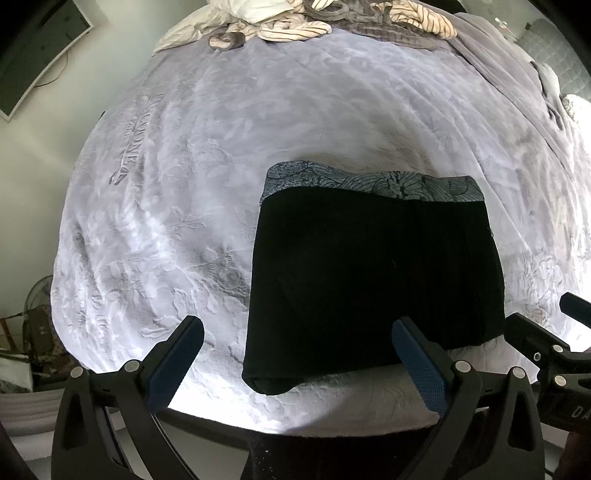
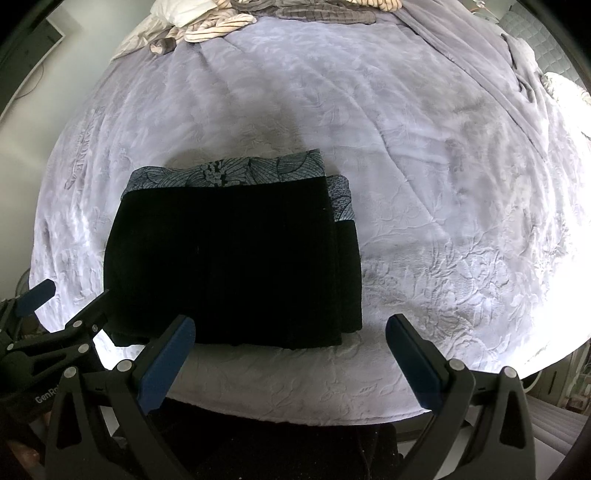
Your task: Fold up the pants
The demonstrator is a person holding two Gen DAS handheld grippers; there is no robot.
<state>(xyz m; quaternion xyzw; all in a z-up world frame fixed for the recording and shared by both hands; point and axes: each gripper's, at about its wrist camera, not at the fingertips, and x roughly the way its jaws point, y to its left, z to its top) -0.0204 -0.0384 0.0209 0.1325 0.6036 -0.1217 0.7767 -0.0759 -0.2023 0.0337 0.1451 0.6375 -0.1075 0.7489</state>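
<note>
The black pants (image 1: 373, 280) lie folded into a compact rectangle on the bed, with a grey leaf-patterned waistband along the far edge. They also show in the right wrist view (image 2: 232, 266). My left gripper (image 1: 299, 332) is open and empty, held just short of the pants' near edge. My right gripper (image 2: 290, 328) is open and empty, near the pants' near right corner. Each gripper shows at the edge of the other's view, the right gripper (image 1: 550, 343) and the left gripper (image 2: 55, 317).
A pale lilac embossed blanket (image 1: 229, 155) covers the bed. Striped and grey clothes (image 1: 295, 27) and a pillow are heaped at the far end. A grey sheet (image 2: 498, 74) lies along the far right. The bed's near edge (image 2: 295, 410) is just below the grippers.
</note>
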